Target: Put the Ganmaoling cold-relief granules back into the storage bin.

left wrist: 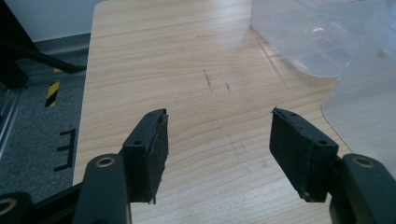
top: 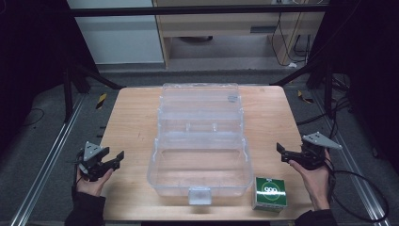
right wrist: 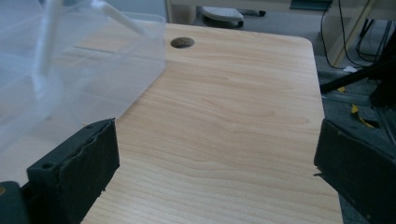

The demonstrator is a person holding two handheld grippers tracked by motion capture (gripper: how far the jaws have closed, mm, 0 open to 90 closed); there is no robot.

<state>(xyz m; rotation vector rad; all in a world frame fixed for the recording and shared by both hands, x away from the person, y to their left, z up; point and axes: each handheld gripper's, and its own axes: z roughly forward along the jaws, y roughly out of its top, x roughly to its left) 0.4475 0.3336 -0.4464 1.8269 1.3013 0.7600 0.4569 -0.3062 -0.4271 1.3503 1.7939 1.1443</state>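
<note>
A clear plastic storage box lies open in the middle of the wooden table, its lid folded back toward the far side. A small green and white carton stands near the front edge, just right of the box. My left gripper is held at the table's left edge, open, nothing between its jaws; the box wall lies ahead to its right. My right gripper hovers at the right edge, open wide and empty, with the box to its left.
The table stands on grey carpet between metal floor rails. A round cable hole is cut in the tabletop near its far side. Black frame legs and cables flank the table. Bare wood lies on both sides of the box.
</note>
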